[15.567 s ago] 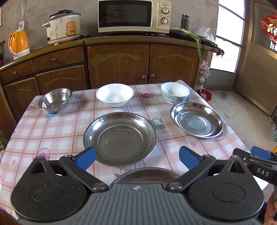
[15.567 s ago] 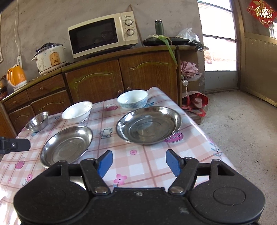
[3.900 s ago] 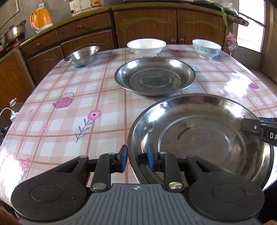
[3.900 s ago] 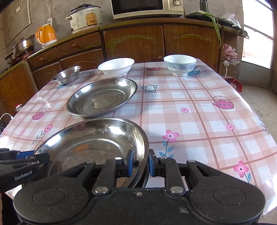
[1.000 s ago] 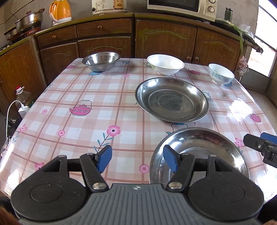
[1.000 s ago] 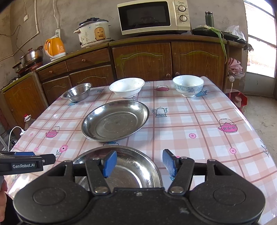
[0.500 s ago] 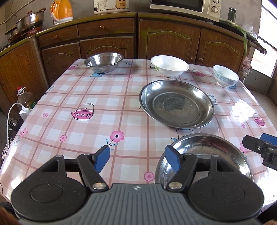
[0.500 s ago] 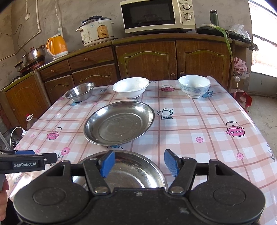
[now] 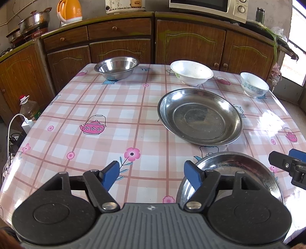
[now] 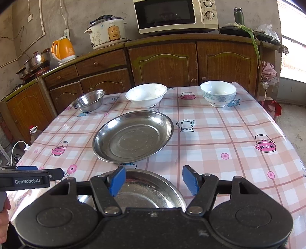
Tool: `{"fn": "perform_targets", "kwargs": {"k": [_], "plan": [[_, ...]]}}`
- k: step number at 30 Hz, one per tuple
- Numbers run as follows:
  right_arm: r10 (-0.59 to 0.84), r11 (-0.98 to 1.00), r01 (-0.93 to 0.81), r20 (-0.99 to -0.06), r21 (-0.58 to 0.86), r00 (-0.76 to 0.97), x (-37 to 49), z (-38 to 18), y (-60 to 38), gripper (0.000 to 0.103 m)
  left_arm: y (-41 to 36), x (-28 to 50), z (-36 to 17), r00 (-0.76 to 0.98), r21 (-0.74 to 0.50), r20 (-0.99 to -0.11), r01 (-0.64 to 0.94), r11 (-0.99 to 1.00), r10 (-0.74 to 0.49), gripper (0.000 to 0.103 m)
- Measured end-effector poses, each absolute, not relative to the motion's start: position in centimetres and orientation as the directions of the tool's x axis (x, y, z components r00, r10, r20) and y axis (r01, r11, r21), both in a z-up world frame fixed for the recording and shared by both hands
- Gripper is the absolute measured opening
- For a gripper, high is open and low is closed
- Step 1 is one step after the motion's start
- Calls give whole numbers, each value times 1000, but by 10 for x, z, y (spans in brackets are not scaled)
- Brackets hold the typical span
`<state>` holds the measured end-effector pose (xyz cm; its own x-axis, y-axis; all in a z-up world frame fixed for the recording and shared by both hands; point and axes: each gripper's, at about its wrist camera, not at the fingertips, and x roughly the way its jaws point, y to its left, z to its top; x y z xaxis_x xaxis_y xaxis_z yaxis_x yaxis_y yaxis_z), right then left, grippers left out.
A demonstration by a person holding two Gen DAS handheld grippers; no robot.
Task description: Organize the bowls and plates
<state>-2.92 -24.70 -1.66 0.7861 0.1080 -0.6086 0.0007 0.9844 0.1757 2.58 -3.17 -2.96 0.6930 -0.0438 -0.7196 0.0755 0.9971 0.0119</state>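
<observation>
A steel plate [image 9: 235, 168] [image 10: 147, 189] lies at the table's near edge. My left gripper [image 9: 152, 176] hovers at that plate's left with its jaws opening; only tablecloth shows between them. My right gripper [image 10: 153, 180] hangs over the same plate with its jaws opening, and the pads do not touch it. A larger steel plate [image 9: 199, 116] [image 10: 133, 136] sits mid-table. Along the far edge stand a steel bowl [image 9: 116, 67] [image 10: 89, 100], a white bowl [image 9: 191, 71] [image 10: 146, 93] and a patterned bowl [image 9: 254, 86] [image 10: 218, 92]. Each gripper shows in the other's view: the right gripper [image 9: 288, 166] and the left gripper [image 10: 28, 178].
Wooden cabinets [image 10: 162, 63] stand behind the checked table [image 9: 95, 107], carrying a microwave [image 10: 176, 15], a rice cooker [image 10: 107, 32] and an orange kettle [image 10: 63, 47]. An oil bottle [image 9: 28, 109] and a white charger cable [image 9: 11, 126] are on the floor at the left.
A few seconds ago both grippers were shut on the near plate's rim; they have let go. Over the last second both pairs of jaws have spread wider.
</observation>
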Motion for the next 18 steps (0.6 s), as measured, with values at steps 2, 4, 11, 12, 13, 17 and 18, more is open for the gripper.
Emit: {"fn": "perform_targets", "kwargs": {"k": [2, 4, 11, 12, 13, 17, 18], "plan": [[110, 984, -1, -611, 177, 784, -27, -18, -247, 79, -31, 27, -30, 692, 13, -721, 73, 997, -41, 76], [112, 984, -3, -612, 177, 783, -25, -18, -247, 79, -31, 29, -30, 691, 14, -722, 71, 997, -39, 77], [116, 982, 0, -612, 187, 782, -19, -19, -251, 79, -31, 32, -29, 690, 19, -723, 70, 997, -35, 78], [116, 982, 1, -612, 188, 783, -18, -20, -251, 79, -31, 33, -29, 690, 21, -723, 70, 997, -34, 78], [116, 982, 2, -611, 189, 783, -17, -20, -252, 79, -32, 33, -29, 690, 22, -723, 71, 997, -33, 78], [117, 982, 3, -611, 191, 783, -15, -20, -254, 79, -33, 38, -29, 691, 26, -722, 73, 997, -32, 80], [117, 982, 3, -611, 191, 783, -15, -20, -254, 80, -33, 38, -29, 690, 27, -723, 74, 997, -32, 80]]}}
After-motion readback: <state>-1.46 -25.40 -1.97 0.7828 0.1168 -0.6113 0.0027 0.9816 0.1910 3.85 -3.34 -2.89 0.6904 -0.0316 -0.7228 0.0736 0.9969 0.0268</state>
